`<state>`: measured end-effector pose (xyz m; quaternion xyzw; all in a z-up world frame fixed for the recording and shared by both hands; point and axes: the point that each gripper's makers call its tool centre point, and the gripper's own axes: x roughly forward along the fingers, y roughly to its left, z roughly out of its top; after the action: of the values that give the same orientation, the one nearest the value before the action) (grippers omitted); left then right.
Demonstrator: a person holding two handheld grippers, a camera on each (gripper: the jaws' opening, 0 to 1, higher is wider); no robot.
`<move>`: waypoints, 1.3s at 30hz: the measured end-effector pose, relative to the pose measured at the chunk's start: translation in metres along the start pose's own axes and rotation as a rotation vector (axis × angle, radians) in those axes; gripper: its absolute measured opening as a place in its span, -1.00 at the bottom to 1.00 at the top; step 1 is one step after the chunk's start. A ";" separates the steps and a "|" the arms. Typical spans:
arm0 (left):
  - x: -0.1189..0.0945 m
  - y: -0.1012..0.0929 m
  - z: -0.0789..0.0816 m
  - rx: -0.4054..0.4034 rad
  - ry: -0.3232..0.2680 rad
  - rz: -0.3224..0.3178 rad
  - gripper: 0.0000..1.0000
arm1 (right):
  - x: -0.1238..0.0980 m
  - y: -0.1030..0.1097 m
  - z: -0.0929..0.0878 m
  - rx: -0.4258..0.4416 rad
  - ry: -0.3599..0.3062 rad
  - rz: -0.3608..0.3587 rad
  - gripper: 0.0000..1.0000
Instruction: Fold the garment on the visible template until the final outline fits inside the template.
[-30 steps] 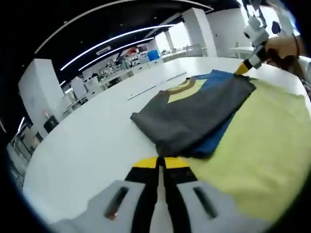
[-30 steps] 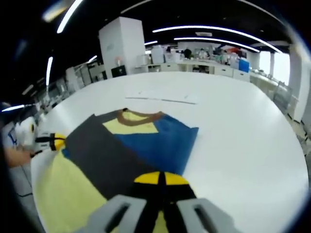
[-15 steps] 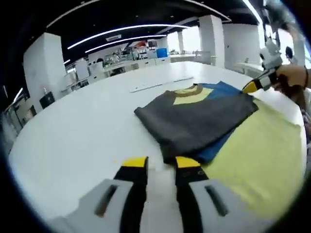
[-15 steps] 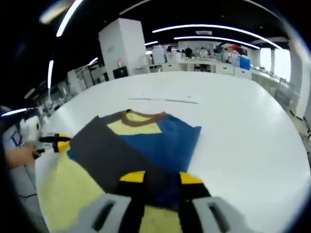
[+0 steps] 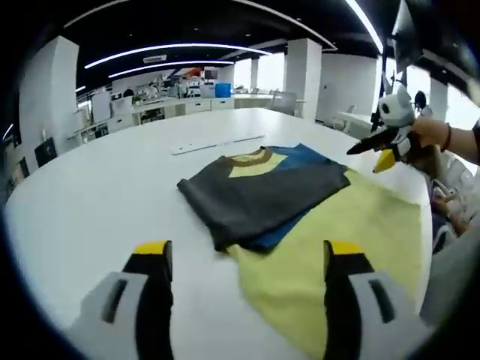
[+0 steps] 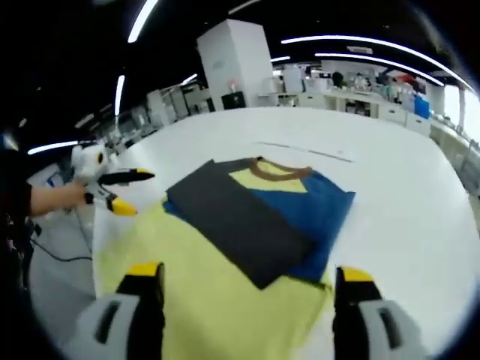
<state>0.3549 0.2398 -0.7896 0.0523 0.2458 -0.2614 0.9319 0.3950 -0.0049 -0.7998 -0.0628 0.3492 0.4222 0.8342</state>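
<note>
A garment [image 5: 270, 196] lies flat on the white table [image 5: 97, 195]. It has a yellow body, a blue part, a brown collar [image 5: 247, 157] and a dark grey flap folded across its upper half. My left gripper [image 5: 247, 255] hovers open and wide over the garment's near edge, holding nothing. In the right gripper view the same garment [image 6: 247, 217] spreads below my right gripper [image 6: 249, 274], which is also wide open with nothing in it. A hand holds the right gripper [image 5: 379, 148] at the garment's far side in the left gripper view. The left gripper [image 6: 120, 191] appears at the left of the right gripper view.
A thin pale strip [image 5: 217, 142] lies on the table beyond the collar; in the right gripper view this strip [image 6: 307, 151] sits past the garment. Benches and white pillars stand far behind. The table edge [image 6: 90, 247] runs close to the garment's yellow side.
Both grippers went from shut to wide open, letting go of the garment's edge. Both have drawn back and lifted a little from the cloth.
</note>
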 end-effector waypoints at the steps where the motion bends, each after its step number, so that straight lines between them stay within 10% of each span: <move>1: 0.002 0.001 -0.003 0.002 -0.002 -0.006 0.69 | -0.003 0.003 -0.002 -0.005 0.004 0.005 0.98; 19: -0.041 -0.051 -0.037 0.061 0.085 -0.191 0.85 | -0.052 0.061 -0.069 -0.198 0.146 0.175 1.00; 39: -0.067 -0.112 -0.081 0.161 0.206 -0.347 0.48 | -0.067 0.083 -0.131 -0.333 0.301 0.195 0.68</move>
<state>0.2132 0.1931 -0.8247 0.1101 0.3235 -0.4301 0.8356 0.2367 -0.0492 -0.8396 -0.2276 0.3994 0.5384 0.7063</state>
